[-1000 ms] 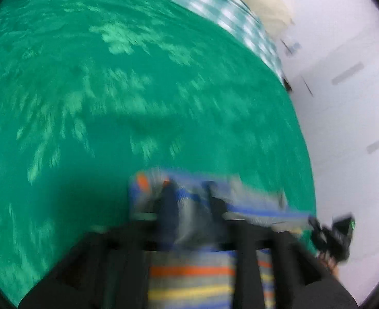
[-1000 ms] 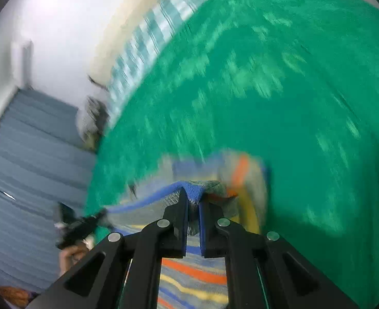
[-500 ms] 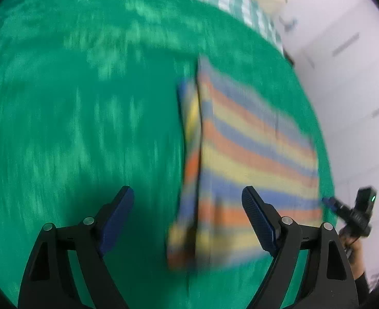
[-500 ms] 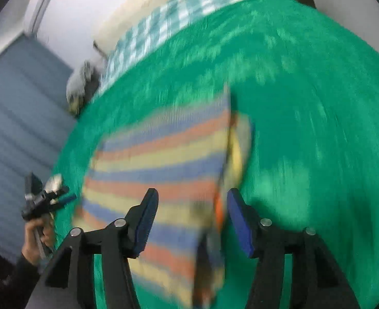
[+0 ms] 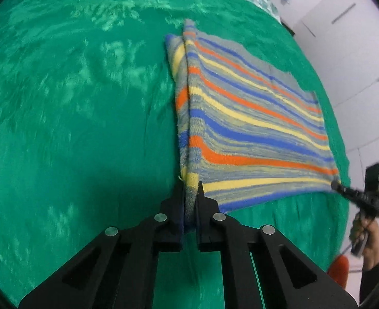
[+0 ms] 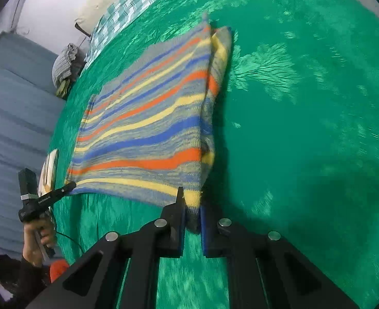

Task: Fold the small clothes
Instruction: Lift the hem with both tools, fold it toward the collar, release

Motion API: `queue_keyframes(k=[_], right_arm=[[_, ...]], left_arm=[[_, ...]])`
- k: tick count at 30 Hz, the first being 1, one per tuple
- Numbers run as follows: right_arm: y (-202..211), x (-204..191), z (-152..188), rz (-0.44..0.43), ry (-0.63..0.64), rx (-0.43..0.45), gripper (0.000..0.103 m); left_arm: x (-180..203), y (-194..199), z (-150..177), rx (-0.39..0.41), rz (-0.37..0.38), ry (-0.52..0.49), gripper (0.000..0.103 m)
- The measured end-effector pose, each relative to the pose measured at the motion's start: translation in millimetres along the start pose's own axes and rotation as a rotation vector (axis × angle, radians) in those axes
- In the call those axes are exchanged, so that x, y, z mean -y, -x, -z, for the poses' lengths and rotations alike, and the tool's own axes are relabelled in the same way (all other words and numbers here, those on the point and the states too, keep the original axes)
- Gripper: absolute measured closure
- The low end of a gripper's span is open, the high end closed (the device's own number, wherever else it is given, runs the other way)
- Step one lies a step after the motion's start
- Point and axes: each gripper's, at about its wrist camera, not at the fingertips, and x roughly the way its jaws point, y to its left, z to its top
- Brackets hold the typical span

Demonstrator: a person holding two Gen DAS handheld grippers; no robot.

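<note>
I have both sets of fingers, left gripper (image 5: 191, 188) and right gripper (image 6: 192, 200), just closed on the striped cloth's (image 5: 241, 118) near corners, so next I probably lift and fold it over.

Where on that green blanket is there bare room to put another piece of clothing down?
Bare green blanket stretches wide on the left gripper's side of the striped cloth, and equally wide beyond the right gripper. It is crowded only at the cloth's near edge, where both grippers pinch its corners.
</note>
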Motion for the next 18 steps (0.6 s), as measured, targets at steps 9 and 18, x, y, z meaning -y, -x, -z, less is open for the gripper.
queue_keyframes(k=[9, 18], right_arm=[[0.7, 9.2, 11.3, 0.052, -0.016, 0.048, 0.068], [61.0, 2.4, 70.7, 0.076, 0.030, 0.229, 0.036]], left_arm=[[-4.8, 21.9, 27.6, 0.068, -0.024, 0.039, 0.055], [77.3, 77.0, 74.7, 0.295, -0.304, -0.212, 0.013]])
